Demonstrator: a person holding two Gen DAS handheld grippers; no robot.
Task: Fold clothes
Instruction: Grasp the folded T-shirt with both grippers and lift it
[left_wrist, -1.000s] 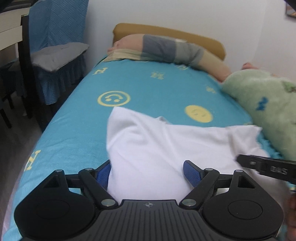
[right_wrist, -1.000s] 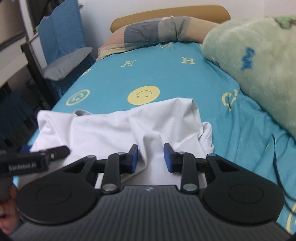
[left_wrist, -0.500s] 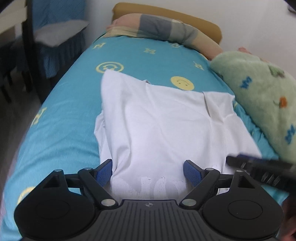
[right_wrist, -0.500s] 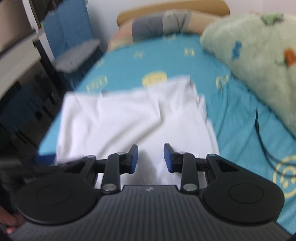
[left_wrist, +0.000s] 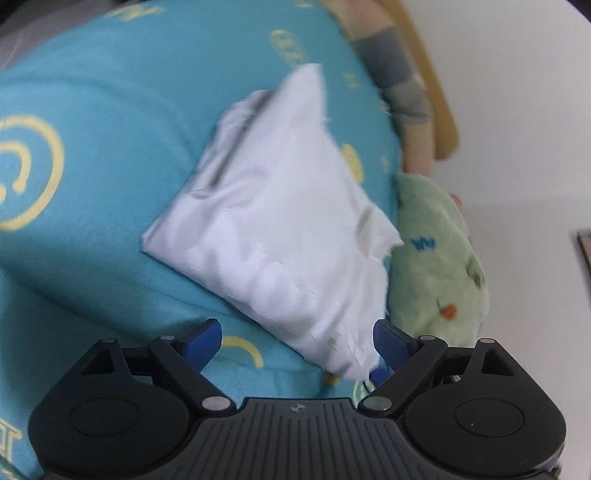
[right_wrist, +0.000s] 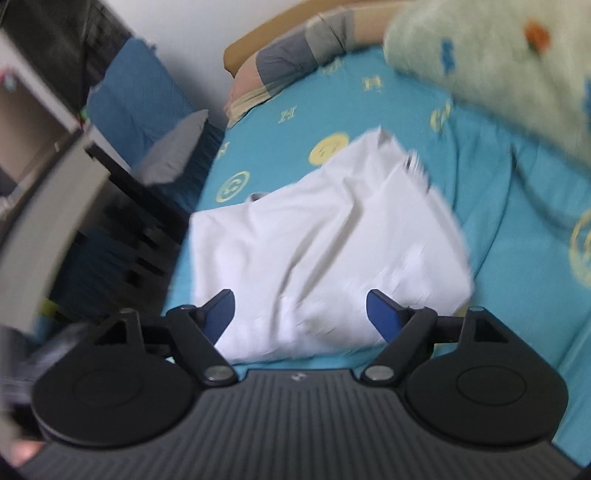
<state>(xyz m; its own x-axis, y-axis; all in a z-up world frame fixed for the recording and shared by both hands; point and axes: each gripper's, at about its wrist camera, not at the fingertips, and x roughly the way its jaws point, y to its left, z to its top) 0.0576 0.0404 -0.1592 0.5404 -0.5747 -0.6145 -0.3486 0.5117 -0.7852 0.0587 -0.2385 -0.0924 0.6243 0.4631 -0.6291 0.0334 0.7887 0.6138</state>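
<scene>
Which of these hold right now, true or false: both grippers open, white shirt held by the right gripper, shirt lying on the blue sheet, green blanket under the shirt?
1. Both the left gripper and the right gripper are open. True.
2. The right gripper is clamped on the white shirt. False: its fingers are spread, gripping nothing.
3. The shirt lies on the blue smiley bedsheet. True.
4. The green fleece blanket is under the shirt. False: it lies beside it.

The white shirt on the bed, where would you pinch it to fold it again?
Probably at the two near corners of the white shirt, one per gripper, coming in low from the near edge. It lies in a flat, roughly rectangular stack on the blue sheet, and both the right gripper and left gripper are open beside that edge.
</scene>
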